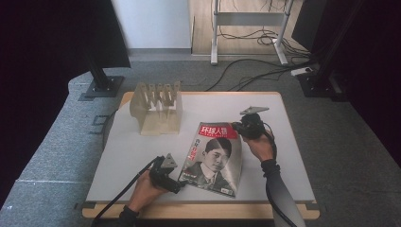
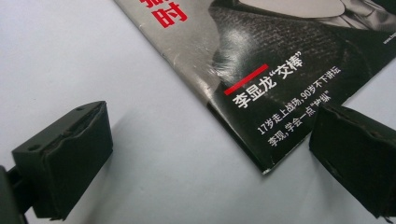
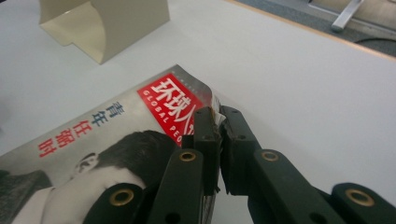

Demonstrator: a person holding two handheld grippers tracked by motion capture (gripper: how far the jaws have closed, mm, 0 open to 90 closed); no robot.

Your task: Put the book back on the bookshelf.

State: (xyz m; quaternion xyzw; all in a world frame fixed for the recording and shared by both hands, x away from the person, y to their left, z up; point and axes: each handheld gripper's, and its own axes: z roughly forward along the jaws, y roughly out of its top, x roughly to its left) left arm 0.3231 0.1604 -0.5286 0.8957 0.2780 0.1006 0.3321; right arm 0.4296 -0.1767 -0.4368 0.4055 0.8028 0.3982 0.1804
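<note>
I see the magazine (image 1: pixel 213 158) lying face up on the white table (image 1: pixel 265 109), near its front middle. My right gripper (image 3: pixel 218 122) pinches the magazine's top right edge, jaws pressed on the pages. My left gripper (image 2: pixel 205 149) sits at the bottom left corner, jaws spread wide, corner between them. A beige rack (image 1: pixel 157 108) stands well apart at the back left.

High view looks down over the table (image 1: pixel 293 142); both gripper views sit close, sharing the magazine (image 1: pixel 213 158).
</note>
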